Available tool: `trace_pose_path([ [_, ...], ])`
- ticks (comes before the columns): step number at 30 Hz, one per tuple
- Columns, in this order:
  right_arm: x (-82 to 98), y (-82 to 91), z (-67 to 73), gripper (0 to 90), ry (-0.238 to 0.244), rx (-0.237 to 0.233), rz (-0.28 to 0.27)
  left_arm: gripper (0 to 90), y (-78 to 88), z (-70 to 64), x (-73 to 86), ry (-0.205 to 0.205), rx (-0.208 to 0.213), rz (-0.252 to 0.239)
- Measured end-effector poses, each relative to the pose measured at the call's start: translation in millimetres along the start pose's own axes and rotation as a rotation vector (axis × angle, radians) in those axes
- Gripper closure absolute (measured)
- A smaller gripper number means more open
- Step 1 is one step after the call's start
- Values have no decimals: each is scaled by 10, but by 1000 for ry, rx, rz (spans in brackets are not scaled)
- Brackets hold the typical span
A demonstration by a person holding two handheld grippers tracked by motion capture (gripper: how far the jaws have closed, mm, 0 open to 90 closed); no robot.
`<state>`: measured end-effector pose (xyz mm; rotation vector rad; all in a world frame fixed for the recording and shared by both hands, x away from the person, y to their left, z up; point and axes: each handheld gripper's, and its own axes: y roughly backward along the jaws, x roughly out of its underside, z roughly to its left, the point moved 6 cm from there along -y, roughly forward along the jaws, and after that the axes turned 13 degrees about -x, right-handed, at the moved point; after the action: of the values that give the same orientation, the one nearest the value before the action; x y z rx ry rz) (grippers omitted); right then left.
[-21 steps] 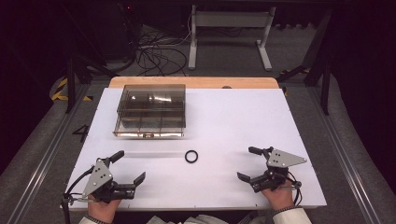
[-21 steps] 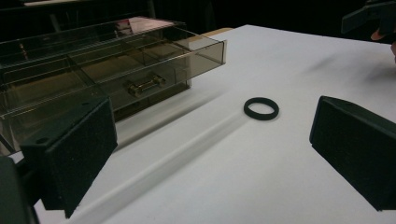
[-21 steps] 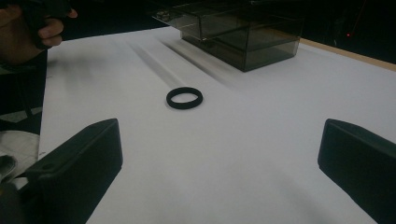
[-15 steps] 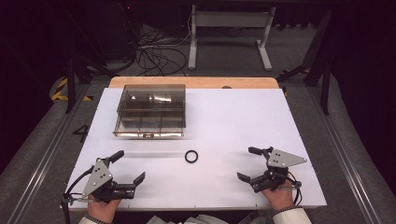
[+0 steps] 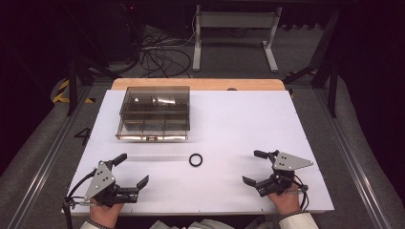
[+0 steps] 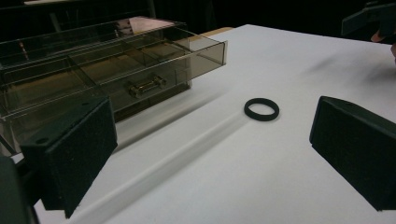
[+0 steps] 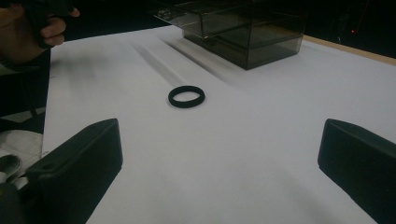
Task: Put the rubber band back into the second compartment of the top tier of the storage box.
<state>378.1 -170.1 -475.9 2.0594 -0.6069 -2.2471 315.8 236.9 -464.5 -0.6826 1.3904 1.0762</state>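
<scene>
A smoky clear plastic box [image 5: 153, 113] with several compartments stands at the back left of the white table [image 5: 248, 124]; a small handle [image 6: 147, 86] on its front faces me. A black ring [image 5: 195, 160] lies flat near the table's middle, with a clear tube [image 5: 153, 157] lying just left of it. My left gripper [image 5: 133, 169] rests open at the front left, nothing between its jaws. At the front right my right gripper [image 5: 252, 167] is open and empty too. The left gripper view shows the ring [image 6: 261, 109] and the tube [image 6: 187, 149] ahead of the jaws; the right gripper view shows the ring [image 7: 186, 96] ahead.
Bare white table stretches between both grippers and the box. A wooden strip [image 5: 200, 84] edges the table's far side. Beyond it are floor cables [image 5: 157, 55] and a metal stand [image 5: 234, 28]. Metal rails [image 5: 45, 157] run along the table's sides.
</scene>
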Motion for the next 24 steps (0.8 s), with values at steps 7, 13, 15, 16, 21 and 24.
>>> trace_pose_path([
  [7,10,0,-3,5,-8,-2,2,16,-62,-18,-46,1,11,17],
  [13,23,14,-5,5,-20,0,0,16,-144,-57,-129,-12,29,25],
  [15,29,20,-6,5,-26,2,-2,16,-165,-73,-148,-18,38,31],
  [16,31,20,-8,5,-28,0,-4,16,-175,-84,-159,-19,44,33],
  [21,39,15,-12,5,-31,2,2,16,-244,-129,-229,-28,65,33],
  [24,44,11,-14,5,-32,5,7,16,-293,-163,-267,-39,81,32],
])
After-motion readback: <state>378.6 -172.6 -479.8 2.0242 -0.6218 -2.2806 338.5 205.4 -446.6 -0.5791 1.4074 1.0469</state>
